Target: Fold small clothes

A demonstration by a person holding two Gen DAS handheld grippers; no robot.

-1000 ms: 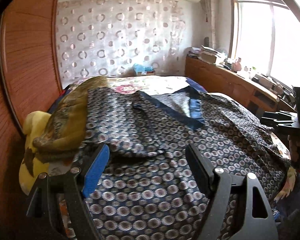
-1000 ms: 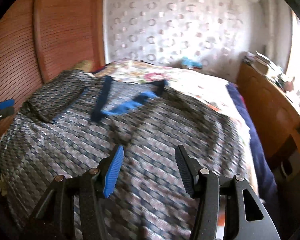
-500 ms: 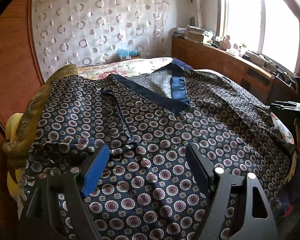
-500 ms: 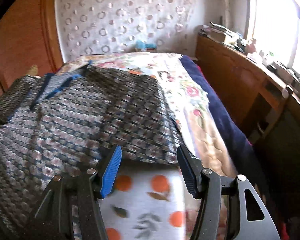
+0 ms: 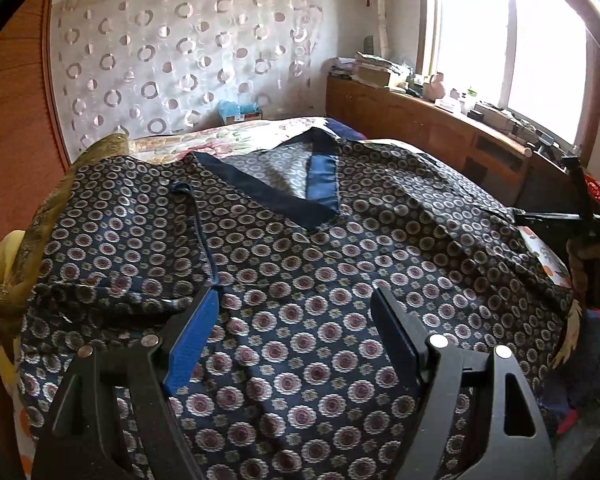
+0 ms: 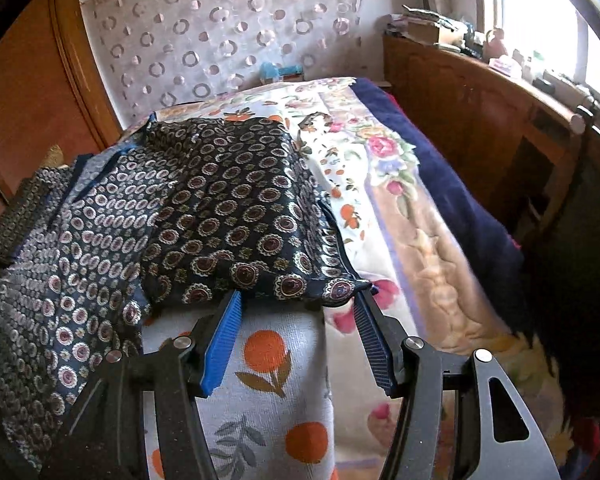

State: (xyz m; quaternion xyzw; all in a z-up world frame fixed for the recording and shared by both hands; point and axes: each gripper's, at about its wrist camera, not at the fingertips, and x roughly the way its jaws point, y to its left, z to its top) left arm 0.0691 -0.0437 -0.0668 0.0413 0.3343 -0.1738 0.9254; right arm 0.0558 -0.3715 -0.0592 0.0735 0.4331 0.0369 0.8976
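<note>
1. Since a second ago both views have swung toward the window side: the left tongs (image 5: 292, 312) now look down on the shirt's (image 5: 300, 280) chest and V-neck where a yellow-green cloth lay in front of them before, and the right tongs (image 6: 298, 312) have gone from over the shirt's middle to its right edge, with bare bedspread under them.
2. The left tongs hang released, jaws wide, over the flat front of the shirt with no cloth pinched between them; in my judgement they wait there to pin or lift the body for a fold.
3. The right tongs are also released, their tips just short of the sleeve's (image 6: 252, 224) hem, which lies across the gap but is not gripped. They seem lined up to take that hem and carry it inward.
4. The shirt lies spread face up on the bed (image 6: 384, 184), collar (image 5: 320, 184) toward the far wall, sleeve already doubled onto the body on the left side.
5. Room: the flowered bedspread is free to the right of the sleeve; beyond it the bed edge drops toward a wooden cabinet (image 6: 480, 92).
6. On the left, the yellow-green cloth (image 5: 48, 216) and the wooden panel crowd the shirt's edge, so folding inward looks easier than outward.
</note>
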